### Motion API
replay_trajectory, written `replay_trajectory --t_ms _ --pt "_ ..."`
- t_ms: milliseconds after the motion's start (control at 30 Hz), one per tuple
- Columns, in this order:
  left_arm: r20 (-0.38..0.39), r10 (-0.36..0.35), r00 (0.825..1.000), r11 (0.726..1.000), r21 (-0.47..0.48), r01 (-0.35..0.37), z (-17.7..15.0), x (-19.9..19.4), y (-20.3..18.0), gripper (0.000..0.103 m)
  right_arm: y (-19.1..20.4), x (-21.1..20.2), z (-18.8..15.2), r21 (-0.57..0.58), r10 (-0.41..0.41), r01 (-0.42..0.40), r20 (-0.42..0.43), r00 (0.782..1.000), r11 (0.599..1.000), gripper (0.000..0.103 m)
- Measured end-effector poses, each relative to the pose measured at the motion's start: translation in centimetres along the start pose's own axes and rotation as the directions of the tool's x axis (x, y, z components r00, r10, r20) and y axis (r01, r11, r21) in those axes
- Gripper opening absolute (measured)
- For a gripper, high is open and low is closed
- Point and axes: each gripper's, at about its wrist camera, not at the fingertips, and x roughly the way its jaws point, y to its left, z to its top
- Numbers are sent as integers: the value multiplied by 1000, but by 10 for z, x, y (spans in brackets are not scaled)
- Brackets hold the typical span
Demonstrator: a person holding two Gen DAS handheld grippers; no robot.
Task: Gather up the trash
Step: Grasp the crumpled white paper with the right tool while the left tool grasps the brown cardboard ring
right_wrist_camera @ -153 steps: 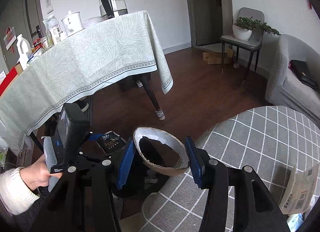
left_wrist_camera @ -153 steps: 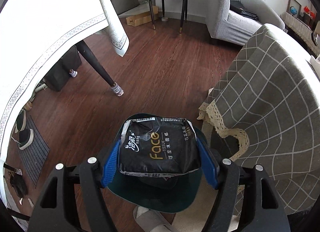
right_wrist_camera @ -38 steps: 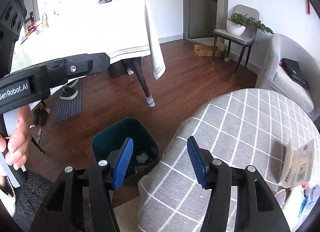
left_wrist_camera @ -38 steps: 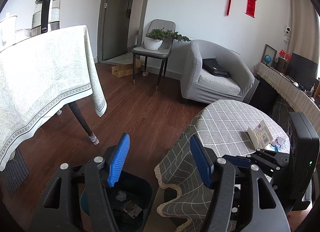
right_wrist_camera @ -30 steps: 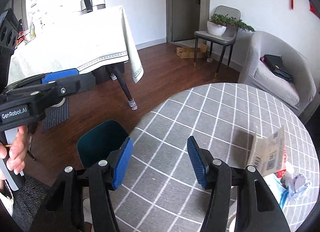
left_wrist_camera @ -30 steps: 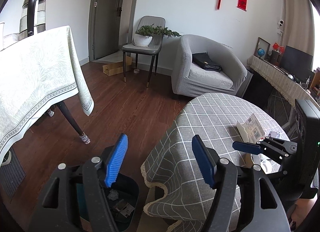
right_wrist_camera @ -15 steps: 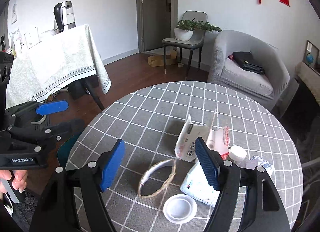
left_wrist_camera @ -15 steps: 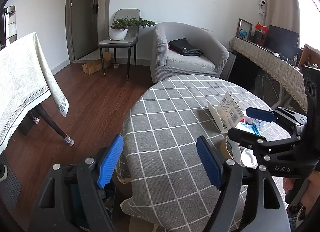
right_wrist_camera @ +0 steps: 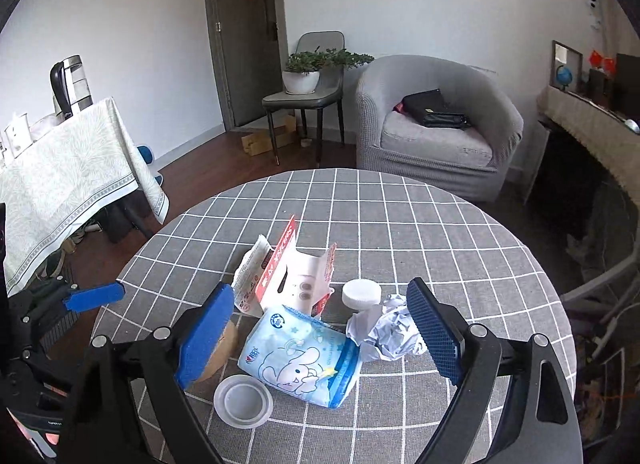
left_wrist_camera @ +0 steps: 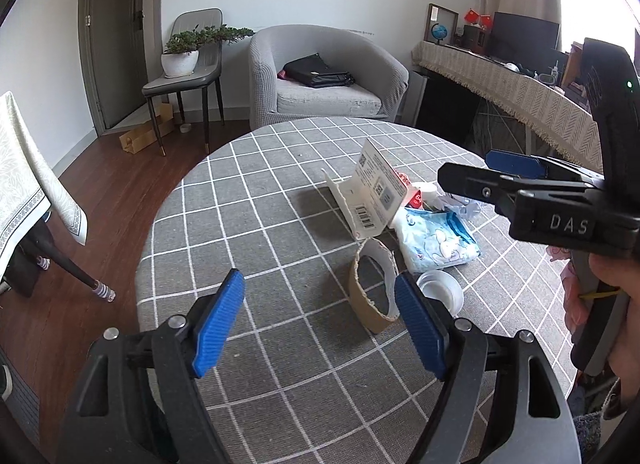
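Trash lies on the round table with the grey checked cloth (left_wrist_camera: 240,192). There is a torn white-and-red carton (left_wrist_camera: 374,200) (right_wrist_camera: 292,276), a blue tissue packet (left_wrist_camera: 438,242) (right_wrist_camera: 304,356), a brown cardboard ring (left_wrist_camera: 374,292), a clear plastic lid (right_wrist_camera: 243,400), a white cap (right_wrist_camera: 361,293) and a crumpled paper (right_wrist_camera: 388,328). My left gripper (left_wrist_camera: 320,324) is open above the cloth, with the cardboard ring just beyond its right finger. My right gripper (right_wrist_camera: 320,340) hovers over the packet; its jaws are opening and touch nothing.
A grey armchair (right_wrist_camera: 436,132) with a black bag stands behind the table, and beside it a chair with a potted plant (right_wrist_camera: 304,76). A table with a pale cloth (right_wrist_camera: 68,184) and a kettle stands at left. A hand (left_wrist_camera: 600,304) holds the right gripper.
Both grippers have swung from the bin and floor to over the round table, bringing the trash pile into view. The right jaws have spread much wider.
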Motion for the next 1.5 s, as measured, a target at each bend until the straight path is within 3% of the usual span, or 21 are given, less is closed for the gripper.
replay_trajectory --t_ms 367,700,1133,1200,1500 --pt "-29 1 1000 1000 1 -1 -1 22 -17 76 -34 -4 -8 80 -4 5 -13 1000 997 89" --pt "-56 19 998 1000 -9 -20 -1 34 -20 59 -46 -4 -16 106 -6 10 -40 999 994 89" --pt "-75 -9 997 1000 -13 8 -2 42 -23 41 -57 10 -17 176 18 -3 -82 996 984 89" --pt "-75 -19 997 1000 -12 18 -2 43 -24 33 -57 15 -16 177 23 -6 -92 995 984 89" --pt "-75 -39 996 999 -21 38 -1 41 -20 32 -61 32 -19 191 18 10 -143 990 982 76"
